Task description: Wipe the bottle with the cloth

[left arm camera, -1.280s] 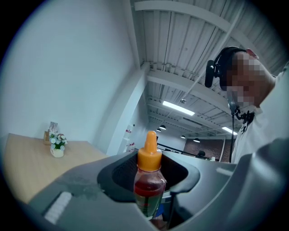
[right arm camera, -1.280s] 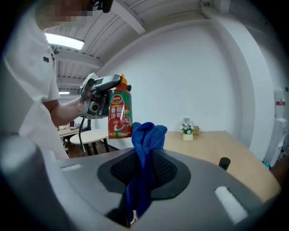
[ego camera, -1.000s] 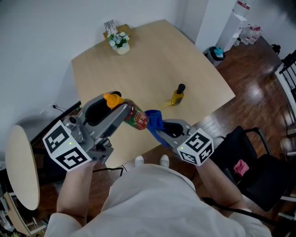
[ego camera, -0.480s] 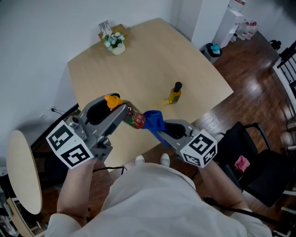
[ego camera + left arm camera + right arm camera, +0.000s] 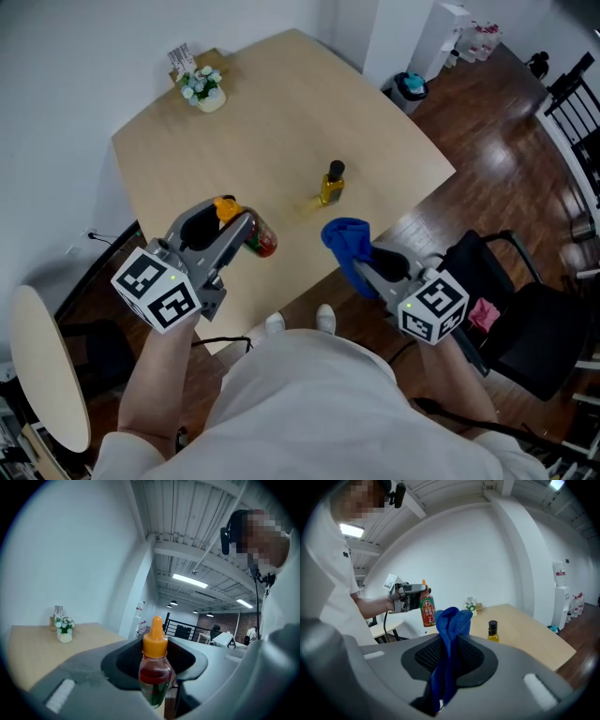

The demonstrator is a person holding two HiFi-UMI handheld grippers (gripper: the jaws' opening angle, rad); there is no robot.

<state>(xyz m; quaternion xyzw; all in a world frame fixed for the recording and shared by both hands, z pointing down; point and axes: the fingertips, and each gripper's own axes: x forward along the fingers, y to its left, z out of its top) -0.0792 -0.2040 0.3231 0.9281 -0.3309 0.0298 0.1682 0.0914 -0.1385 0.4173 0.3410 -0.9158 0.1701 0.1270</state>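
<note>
Bottle (image 5: 262, 241) (reddish liquid inside) in left claw (image 5: 243, 228), cloth (image 5: 346, 238) in right claw (image 5: 364, 268).

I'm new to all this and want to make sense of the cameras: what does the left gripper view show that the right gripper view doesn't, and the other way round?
Only the left gripper view: the bottle close up, gripped in that view's own jaws, and a dark railing behind. Only the right gripper view: the blue cloth pinched in its own jaws, a small oil bottle standing on the table, and the left hand-held gripper seen from outside. Both: the bottle, the flowers and the table.
</note>
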